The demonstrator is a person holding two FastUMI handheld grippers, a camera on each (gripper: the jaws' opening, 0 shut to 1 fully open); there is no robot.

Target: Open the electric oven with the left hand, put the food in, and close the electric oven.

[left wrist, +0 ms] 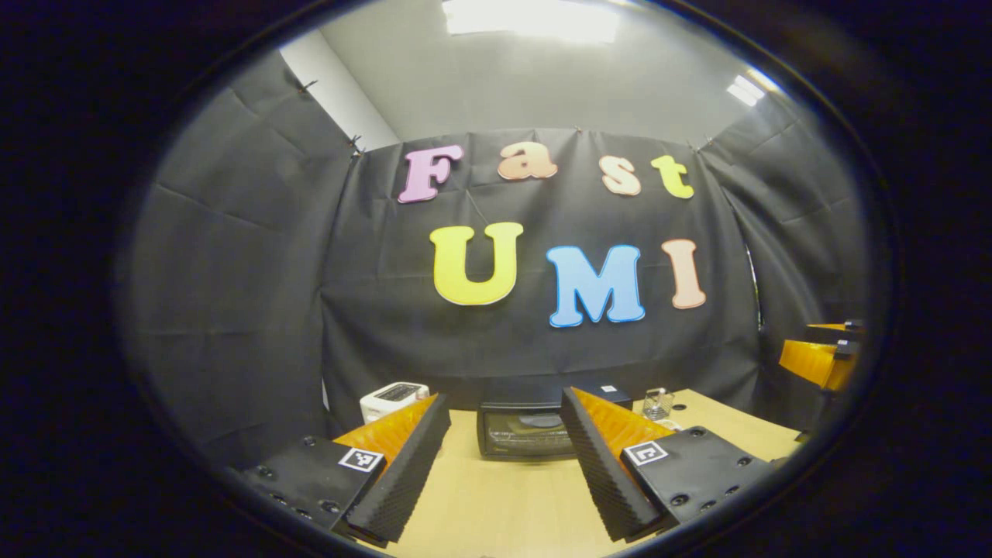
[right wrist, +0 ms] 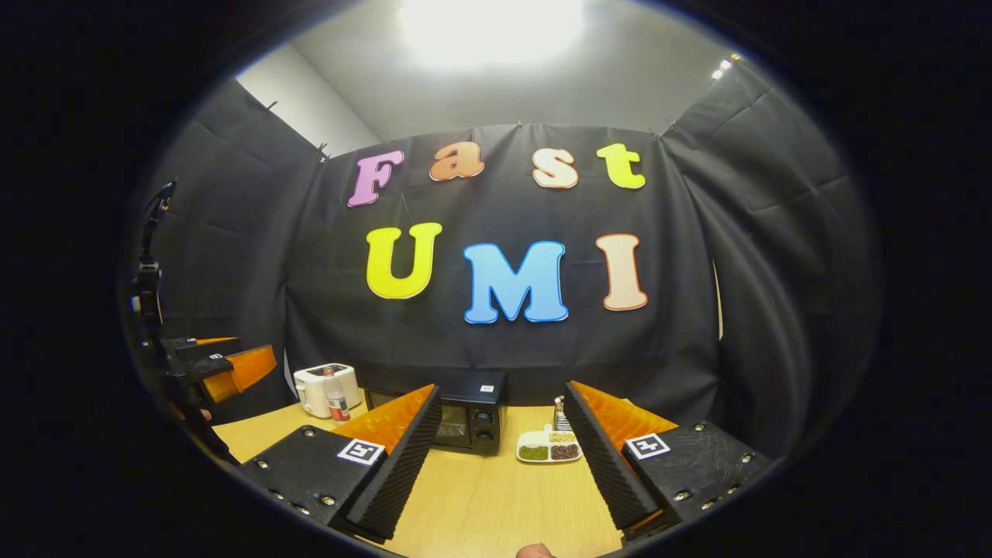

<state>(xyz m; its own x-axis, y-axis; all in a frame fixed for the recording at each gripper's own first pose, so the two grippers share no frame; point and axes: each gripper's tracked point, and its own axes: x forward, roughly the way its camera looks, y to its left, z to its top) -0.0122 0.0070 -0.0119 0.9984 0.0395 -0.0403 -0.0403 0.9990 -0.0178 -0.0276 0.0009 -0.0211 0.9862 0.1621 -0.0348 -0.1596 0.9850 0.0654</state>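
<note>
- In the left gripper view, the left gripper (left wrist: 504,465) is held above the light wooden table (left wrist: 511,504), with its jaws spread wide and nothing between them.
- The electric oven (left wrist: 525,430) is seen straight ahead between those fingers, standing at the far side of the table against the black cloth wall; its glass door is shut.
- A white toaster (left wrist: 393,401) is placed to the left of the oven, and a small clear glass container (left wrist: 657,403) to its right.
- The other gripper (left wrist: 823,358) is glimpsed at the right edge of that view, raised well above the table.
- In the right gripper view, the right gripper (right wrist: 504,465) is likewise held over the table (right wrist: 496,504), its jaws parted and empty.
- The oven (right wrist: 465,422) is seen there left of centre, partly hidden behind one finger.
- The food, a white divided dish (right wrist: 549,448) of green, brown and pale grains, is set on the table just to the right of the oven.
- The toaster (right wrist: 322,387) is seen at the far left, with a small bottle (right wrist: 335,404) in front of it.
</note>
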